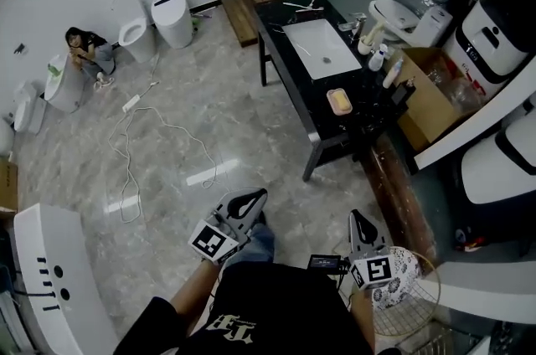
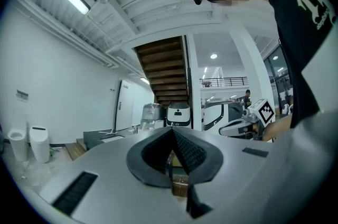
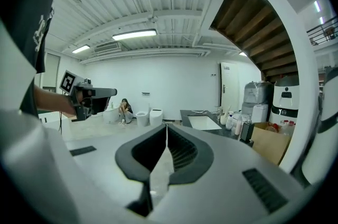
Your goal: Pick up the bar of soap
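Grey left hand-held gripper closed, empty, right hand-held gripper likewise, both pointing forward

My surface is a long black counter on dark legs, standing on the grey marbled floor. A white basin is sunk into its top. Just past the basin's near end, the bar of soap lies in a pale dish. A tap and a few bottles stand along the right edge. On the floor, a white power strip trails its cable in loose loops. Two toilets stand by the far wall, with a low wooden platform beside the surface's far end.
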`<state>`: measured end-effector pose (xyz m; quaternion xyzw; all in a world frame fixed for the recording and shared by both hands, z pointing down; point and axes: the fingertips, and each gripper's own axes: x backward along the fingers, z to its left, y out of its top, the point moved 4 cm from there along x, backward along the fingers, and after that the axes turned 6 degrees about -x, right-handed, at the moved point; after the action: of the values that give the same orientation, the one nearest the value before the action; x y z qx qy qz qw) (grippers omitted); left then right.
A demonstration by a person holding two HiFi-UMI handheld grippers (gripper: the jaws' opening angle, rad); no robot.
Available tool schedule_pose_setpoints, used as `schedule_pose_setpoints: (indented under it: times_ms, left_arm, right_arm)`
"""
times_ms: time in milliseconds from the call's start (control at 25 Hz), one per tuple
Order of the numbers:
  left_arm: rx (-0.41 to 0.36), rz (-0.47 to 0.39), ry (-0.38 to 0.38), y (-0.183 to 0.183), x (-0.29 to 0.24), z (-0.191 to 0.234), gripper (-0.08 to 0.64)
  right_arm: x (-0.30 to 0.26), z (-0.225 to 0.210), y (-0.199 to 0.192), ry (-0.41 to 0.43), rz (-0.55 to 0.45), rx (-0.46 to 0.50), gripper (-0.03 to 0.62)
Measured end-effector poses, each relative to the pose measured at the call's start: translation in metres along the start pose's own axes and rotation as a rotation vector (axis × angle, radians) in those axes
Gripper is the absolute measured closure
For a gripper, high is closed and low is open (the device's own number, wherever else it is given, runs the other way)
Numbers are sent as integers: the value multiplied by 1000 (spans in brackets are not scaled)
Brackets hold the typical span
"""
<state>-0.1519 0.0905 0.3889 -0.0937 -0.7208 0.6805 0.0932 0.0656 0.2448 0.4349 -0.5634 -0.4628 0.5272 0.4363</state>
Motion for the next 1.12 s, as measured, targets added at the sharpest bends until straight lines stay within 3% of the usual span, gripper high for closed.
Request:
schedule_pose_setpoints:
  times_ms: [520,680,1120]
  left_arm:
    - [79,38,-59,-25,-54,168,551]
    - [144,45,-57,-40,-55,199,551]
    - [179,45,-19,-53,-68,236,551]
  right_arm:
    - [-160,-34,24,-108,116,-41,581]
    - [-183,-30,17,-115,179,-22,581]
    - [-233,-52,19,-100,232,24,580]
